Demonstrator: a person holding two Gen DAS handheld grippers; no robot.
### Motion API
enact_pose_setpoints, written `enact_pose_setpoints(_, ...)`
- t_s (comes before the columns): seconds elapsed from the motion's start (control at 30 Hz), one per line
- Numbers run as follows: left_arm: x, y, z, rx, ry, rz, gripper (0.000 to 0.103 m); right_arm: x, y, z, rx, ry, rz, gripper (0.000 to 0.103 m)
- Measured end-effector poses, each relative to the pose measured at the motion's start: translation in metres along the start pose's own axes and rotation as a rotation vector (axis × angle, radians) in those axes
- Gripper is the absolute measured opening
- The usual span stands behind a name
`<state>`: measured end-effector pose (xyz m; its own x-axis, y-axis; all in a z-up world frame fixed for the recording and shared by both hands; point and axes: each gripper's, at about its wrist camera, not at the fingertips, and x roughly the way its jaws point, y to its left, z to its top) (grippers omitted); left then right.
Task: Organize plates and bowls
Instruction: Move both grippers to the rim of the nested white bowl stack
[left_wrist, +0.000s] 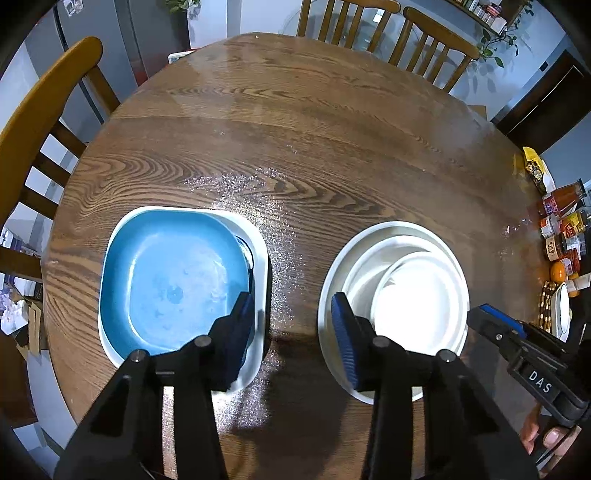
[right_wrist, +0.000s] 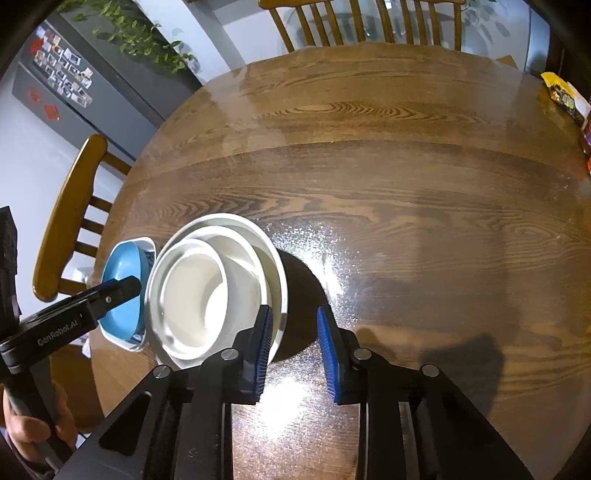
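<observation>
On the desk (left_wrist: 295, 129) the blue plate (left_wrist: 173, 284) nests in a white dish and the bowls (left_wrist: 402, 288) sit stacked, so each half-open hand-held gripper, left (left_wrist: 295, 325) and right (right_wrist: 295, 350), hovers empty beside its pile.

The round wooden table (left_wrist: 295, 129) was viewed steeply from above by both fisheye cameras, each set close behind its own gripper's fingers. The left wrist view was centred between the blue dish (left_wrist: 173, 280) and the white bowl stack (left_wrist: 399, 291). The right wrist view was placed further right, with both stacks shared at its left.
</observation>
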<state>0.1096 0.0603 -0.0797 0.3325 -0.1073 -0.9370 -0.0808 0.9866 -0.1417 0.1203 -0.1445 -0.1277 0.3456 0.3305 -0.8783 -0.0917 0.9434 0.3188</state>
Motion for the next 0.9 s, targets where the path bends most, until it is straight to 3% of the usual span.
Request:
enact_pose_setpoints(0.6, 0.021, -0.011, 0.002, 0.074, 0.066, 0.048, 0.037, 0.012, -0.002, 0.004, 0.010, 0.047, 0.003, 0.022)
enact_pose_setpoints(0.9, 0.033, -0.010, 0.004, 0.084, 0.099, 0.036, 0.032, 0.020, -0.008, 0.005, 0.047, 0.074, 0.038, 0.022)
